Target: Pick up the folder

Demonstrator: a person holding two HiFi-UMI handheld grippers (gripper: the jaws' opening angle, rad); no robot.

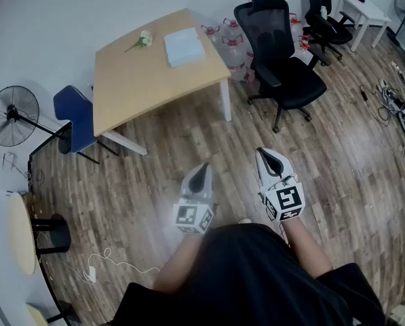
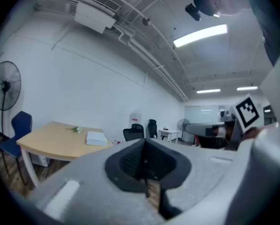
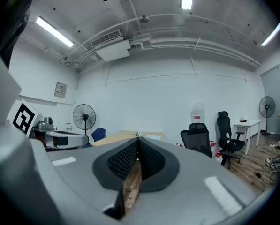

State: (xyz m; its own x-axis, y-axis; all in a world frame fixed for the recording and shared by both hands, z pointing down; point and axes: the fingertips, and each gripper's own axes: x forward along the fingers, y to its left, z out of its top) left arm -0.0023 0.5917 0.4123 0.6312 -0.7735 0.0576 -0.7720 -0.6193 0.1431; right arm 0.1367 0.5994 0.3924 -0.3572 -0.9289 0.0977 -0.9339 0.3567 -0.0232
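Note:
A pale blue-white folder [image 1: 184, 46] lies flat on the far half of a light wooden table [image 1: 134, 87]; it also shows as a small white slab [image 2: 96, 138] in the left gripper view. My left gripper [image 1: 203, 166] and right gripper [image 1: 263, 153] hang side by side over the wooden floor, well short of the table, pointing toward it. Both are shut with nothing between their pads, as the left gripper view [image 2: 144, 143] and right gripper view [image 3: 137, 142] show.
A small white flower [image 1: 143, 40] lies on the table left of the folder. A blue chair [image 1: 74, 119] and a standing fan [image 1: 11, 117] are at the table's left. Black office chairs [image 1: 280, 60] and water bottles [image 1: 230, 43] stand to the right. Cables [image 1: 392, 104] trail at far right.

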